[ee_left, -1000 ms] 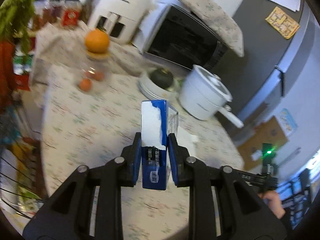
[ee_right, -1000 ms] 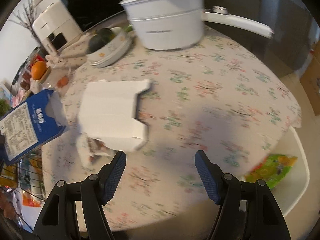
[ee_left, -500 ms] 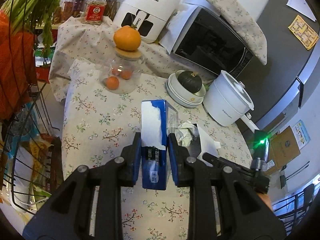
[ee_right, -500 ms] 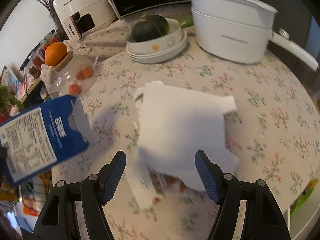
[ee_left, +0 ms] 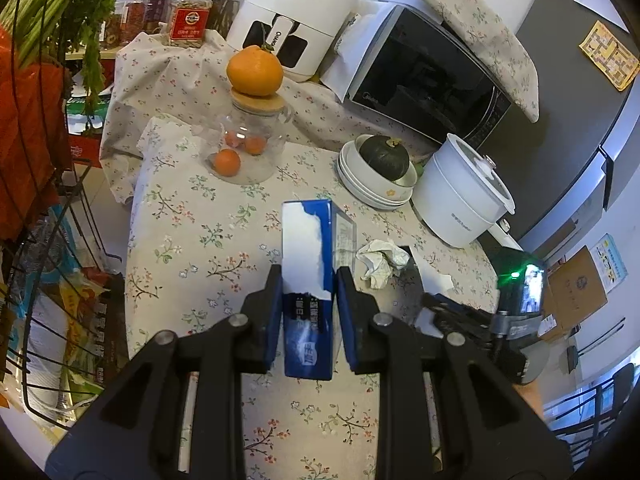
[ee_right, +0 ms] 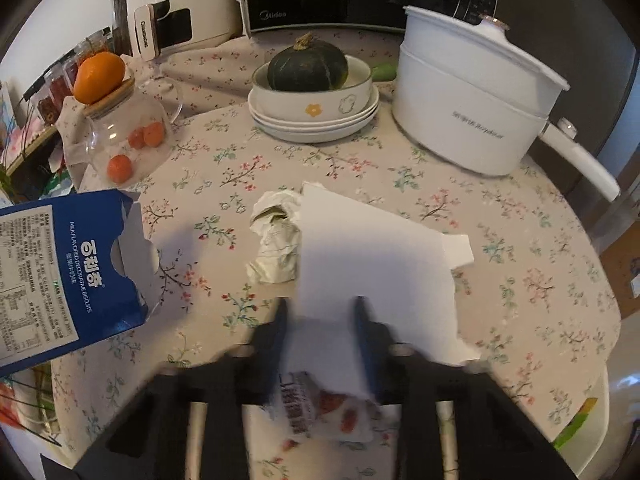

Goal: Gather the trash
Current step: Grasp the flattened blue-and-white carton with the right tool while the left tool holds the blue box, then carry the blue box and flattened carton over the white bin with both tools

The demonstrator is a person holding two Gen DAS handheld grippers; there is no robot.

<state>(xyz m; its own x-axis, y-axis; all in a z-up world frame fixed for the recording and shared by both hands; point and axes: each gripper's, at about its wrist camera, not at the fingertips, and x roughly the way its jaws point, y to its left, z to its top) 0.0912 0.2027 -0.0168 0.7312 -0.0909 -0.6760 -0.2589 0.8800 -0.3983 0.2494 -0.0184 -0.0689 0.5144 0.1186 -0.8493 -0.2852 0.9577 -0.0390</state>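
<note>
Left gripper (ee_left: pixel 307 320) clamped tight on the blue biscuit box (ee_left: pixel 307 280), box standing upright between the jaws with its long axis running straight out ahead of them, open torn end farthest away

Right gripper (ee_right: pixel 320 336) closing right now on the white flattened carton (ee_right: pixel 372 264), jaws blurred from the motion. Near edge of the carton sitting between the jaws, the rest fanning out ahead and a bit to the right. Can't really say if the pads are pressing yet. Also a printed snack wrapper (ee_right: pixel 316 404) tucked under the carton's near edge, just below the jaws

Crumpled tissue (ee_right: pixel 276 240) lying ahead and slightly left of the right jaws, touching the carton's left edge, flat on the flowery tablecloth (ee_right: pixel 520 240). Right gripper clearly the nearer one for that, probably next in line

Differences between views: the right wrist view shows the wrapper and the box's printed side (ee_right: pixel 68 276). Left wrist view shows none of the wrapper, but gives the tissue (ee_left: pixel 380 258) ahead and right of the left jaws, the right gripper's black body (ee_left: pixel 468 320) reaching in beside it, plus the wire rack (ee_left: pixel 48 240) off to the left

No bin anywhere in either view
</note>
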